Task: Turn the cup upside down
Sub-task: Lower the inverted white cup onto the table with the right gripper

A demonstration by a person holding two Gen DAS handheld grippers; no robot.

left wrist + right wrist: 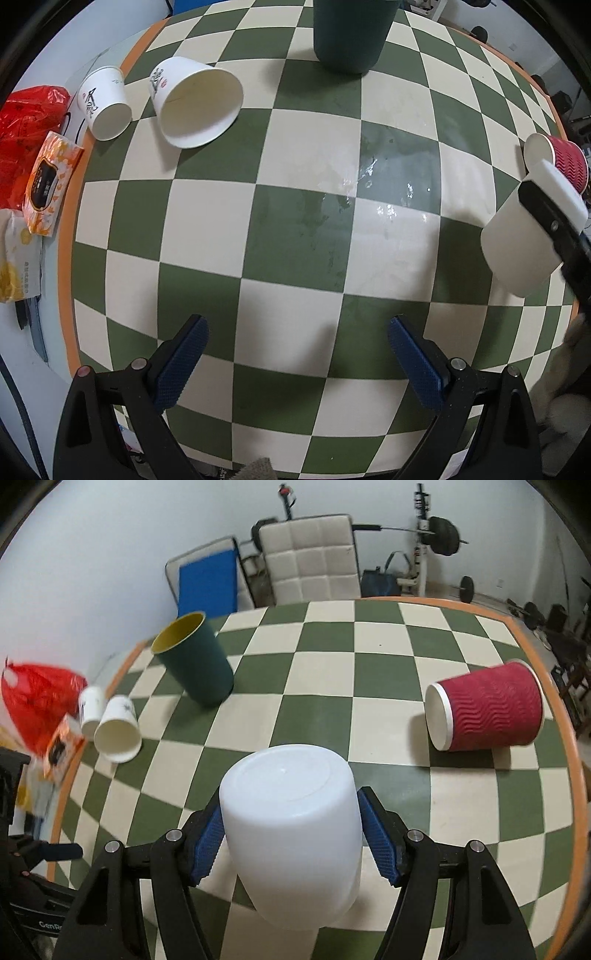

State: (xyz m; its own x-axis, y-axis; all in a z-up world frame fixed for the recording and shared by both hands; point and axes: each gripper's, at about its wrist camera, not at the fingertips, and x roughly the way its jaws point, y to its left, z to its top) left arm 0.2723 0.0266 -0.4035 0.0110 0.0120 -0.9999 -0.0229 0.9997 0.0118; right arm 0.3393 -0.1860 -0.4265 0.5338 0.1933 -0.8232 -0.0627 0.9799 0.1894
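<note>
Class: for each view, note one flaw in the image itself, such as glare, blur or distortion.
Left wrist view: bright glare patches on the checkered table, and the squares bulge from fisheye distortion. Right wrist view: the red bag at the left edge is blurred.

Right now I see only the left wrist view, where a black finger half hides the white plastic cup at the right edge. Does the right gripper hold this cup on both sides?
Observer: Yes. In the right wrist view the right gripper has one blue pad pressed on each side of the white plastic cup.
Operator: Which end of it is up?
Observer: Its closed base faces up, toward the camera. The open mouth points down.
Operator: My view cuts off the top of the tall dark green cup. Is it upright?
Observer: Yes, the tall dark green cup stands with its mouth up, and it is yellow inside.
</note>
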